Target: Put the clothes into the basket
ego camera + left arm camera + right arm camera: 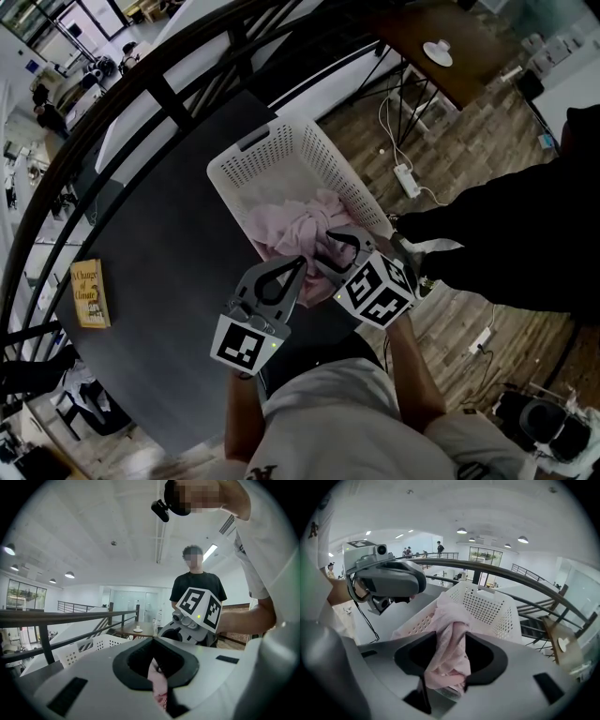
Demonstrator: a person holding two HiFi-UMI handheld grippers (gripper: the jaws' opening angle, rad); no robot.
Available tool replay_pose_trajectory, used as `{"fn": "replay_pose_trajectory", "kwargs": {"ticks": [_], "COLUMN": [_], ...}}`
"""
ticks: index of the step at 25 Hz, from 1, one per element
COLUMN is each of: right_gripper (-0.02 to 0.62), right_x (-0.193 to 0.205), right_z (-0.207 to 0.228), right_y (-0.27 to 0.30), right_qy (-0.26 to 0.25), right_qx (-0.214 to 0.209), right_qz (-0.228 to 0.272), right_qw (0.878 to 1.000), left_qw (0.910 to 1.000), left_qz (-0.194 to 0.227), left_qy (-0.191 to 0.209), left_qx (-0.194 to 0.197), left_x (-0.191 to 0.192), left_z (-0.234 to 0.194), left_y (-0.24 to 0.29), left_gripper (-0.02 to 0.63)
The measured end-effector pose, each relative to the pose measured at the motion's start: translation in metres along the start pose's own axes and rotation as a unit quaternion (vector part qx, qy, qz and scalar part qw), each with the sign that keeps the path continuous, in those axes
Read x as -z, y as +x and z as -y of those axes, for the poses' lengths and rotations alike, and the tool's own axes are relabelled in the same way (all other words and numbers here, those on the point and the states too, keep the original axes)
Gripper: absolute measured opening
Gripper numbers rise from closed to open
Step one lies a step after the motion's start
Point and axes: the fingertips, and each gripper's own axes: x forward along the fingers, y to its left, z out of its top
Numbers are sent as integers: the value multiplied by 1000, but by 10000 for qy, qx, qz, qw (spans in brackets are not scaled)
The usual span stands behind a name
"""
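Curving behind the basket [281, 141] runs a railing [122, 94], a book [90, 292] lying left.

Pink cloth [305, 225]; white perforated basket [272, 155]; dark grey table [169, 244]; yellow book [89, 293]

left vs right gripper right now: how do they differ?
Left gripper jaws are pinched together on a thin strip of the pink cloth; right gripper jaws stand apart around a thick bunch. Left gripper points roughly level; right gripper tilts down toward the basket. Both are at the same cloth.
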Motion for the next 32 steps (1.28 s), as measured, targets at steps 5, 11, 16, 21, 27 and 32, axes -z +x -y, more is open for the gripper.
{"fn": "replay_pose_trajectory", "kwargs": {"ticks": [5,11,16,21,27,32], "right_gripper": [193,193,169,51,20,15], "right_x": [-6,-12,-33,-59,-74,-72], "right_z": [2,0,-7,-8,-12,-20], "right_y": [-10,-24,-41,-75,-108,-118], "right_qy": [2,261,418,738,867,933], "right_qx": [106,75,-136,-308,-385,-396], "right_qz": [184,818,1799,3017,3814,4009], "right_qw": [9998,9963,9827,9500,9195,9105], "left_qw": [10000,10000,9998,9993,9973,9960], "left_qz": [53,75,149,302,697,866], "left_qy": [3,-13,-34,-140,-159,-188], "left_qx": [-19,-56,-93,-150,-139,-125], "left_x": [-4,-8,-13,-25,-43,-50], "left_z": [2,6,8,10,14,20], "left_y": [-4,-9,-15,-23,-35,-40], "left_gripper": [3,3,3,3,3,3]}}
